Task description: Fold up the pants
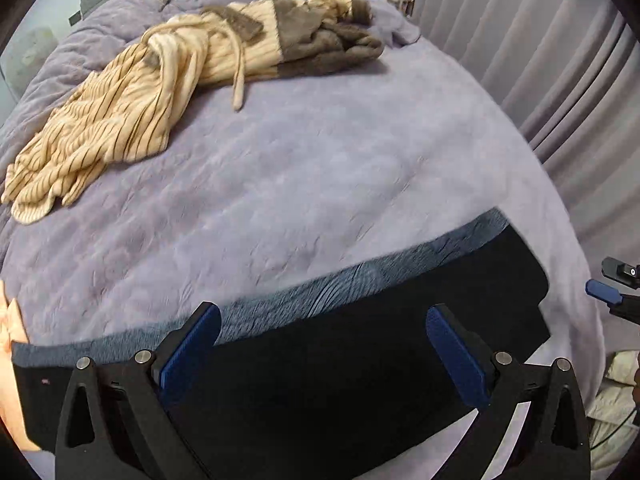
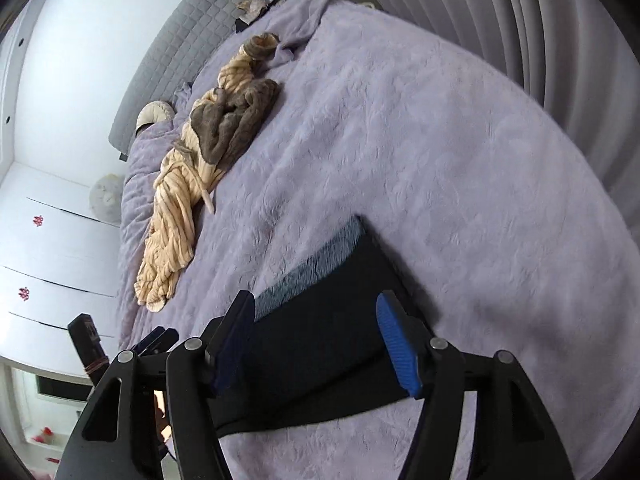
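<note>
Left gripper [image 1: 324,344] is wide open w/ nothing in it, blue pads [image 1: 192,352] apart, up over the black pants [image 1: 360,360]. Right gripper [image 2: 316,344] is open too, holding nothing, above the same pants. The pants lie folded flat on the purple blanket [image 1: 320,168], near the bed's edge. Farther back sits a striped tan cloth pile [image 1: 120,120] & a gray furry one [image 1: 328,48]. Curtains [image 1: 540,60] hang beside the bed.
</note>
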The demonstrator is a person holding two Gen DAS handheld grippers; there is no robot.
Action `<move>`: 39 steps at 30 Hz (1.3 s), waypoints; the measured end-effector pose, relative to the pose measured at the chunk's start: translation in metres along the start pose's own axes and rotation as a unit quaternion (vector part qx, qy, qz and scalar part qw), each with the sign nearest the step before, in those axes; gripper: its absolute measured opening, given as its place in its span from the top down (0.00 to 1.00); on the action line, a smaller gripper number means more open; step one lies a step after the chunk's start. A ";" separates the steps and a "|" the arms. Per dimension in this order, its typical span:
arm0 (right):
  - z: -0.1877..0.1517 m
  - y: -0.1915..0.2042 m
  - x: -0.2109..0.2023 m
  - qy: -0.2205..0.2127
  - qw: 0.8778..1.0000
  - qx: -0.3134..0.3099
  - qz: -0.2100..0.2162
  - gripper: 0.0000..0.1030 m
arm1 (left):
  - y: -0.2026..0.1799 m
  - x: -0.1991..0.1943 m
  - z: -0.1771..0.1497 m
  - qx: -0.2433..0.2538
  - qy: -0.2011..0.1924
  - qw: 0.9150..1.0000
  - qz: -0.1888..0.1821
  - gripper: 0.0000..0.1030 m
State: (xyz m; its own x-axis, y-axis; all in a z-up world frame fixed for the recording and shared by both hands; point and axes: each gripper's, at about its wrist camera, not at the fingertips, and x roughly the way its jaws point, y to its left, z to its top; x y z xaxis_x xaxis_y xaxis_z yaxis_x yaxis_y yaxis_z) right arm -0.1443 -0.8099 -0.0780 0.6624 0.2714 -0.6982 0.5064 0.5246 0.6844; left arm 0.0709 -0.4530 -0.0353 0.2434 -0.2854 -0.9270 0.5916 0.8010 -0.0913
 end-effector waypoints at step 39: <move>-0.021 -0.031 0.076 0.068 0.989 -0.045 -0.120 0.57 | 0.019 0.050 -0.040 -0.040 0.053 0.996 0.063 0.00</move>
State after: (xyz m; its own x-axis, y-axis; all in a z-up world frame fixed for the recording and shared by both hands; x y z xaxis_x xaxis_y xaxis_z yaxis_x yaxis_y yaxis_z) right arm -0.1207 -0.7886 -0.1564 0.4452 0.2336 -0.8644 0.5844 0.6557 0.4782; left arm 0.0641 -0.4309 -0.0980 0.2265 -0.1267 -0.9657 0.4978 0.8673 0.0029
